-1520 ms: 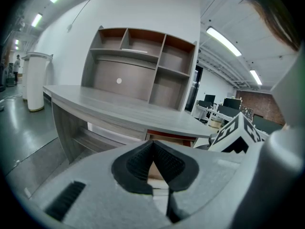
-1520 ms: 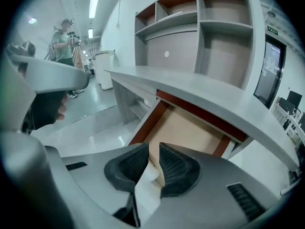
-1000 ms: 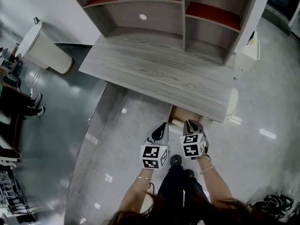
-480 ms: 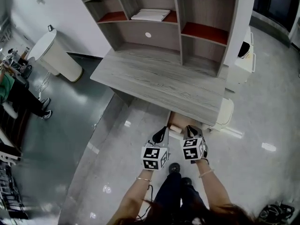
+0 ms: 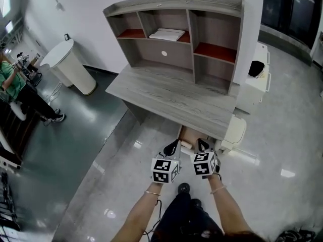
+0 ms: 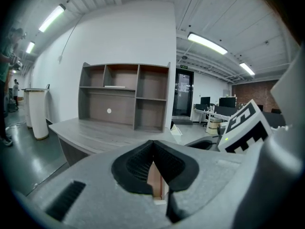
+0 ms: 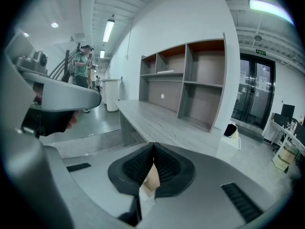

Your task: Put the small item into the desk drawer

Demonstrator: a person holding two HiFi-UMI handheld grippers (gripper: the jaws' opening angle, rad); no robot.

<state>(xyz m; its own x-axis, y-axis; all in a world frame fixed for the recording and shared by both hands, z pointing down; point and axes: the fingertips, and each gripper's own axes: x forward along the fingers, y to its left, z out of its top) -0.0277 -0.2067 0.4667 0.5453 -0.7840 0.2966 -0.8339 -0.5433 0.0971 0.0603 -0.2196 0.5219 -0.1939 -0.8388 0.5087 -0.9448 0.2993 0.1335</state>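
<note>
While the drawer [image 5: 193,131] under the near right edge of the bench [image 5: 171,97] stands pulled out, a small pale item [image 5: 186,144] seems to lie inside it, at its near end; it is too small in the head view to name more closely. The left gripper [image 5: 172,146] and the right gripper [image 5: 203,144] are held side by side just near of the drawer, above the floor [image 5: 116,160], touching neither drawer nor item. On the left gripper the fingers [image 6: 135,167] meet at their tips with nothing between them; on the right gripper the fingers [image 7: 170,168] have just drawn shut, also on nothing. By my reading the placing itself is done, since both grippers are empty and the item rests in the drawer; what seems left is to push the drawer back under the bench, which is not yet begun; the bench top is bare.
</note>
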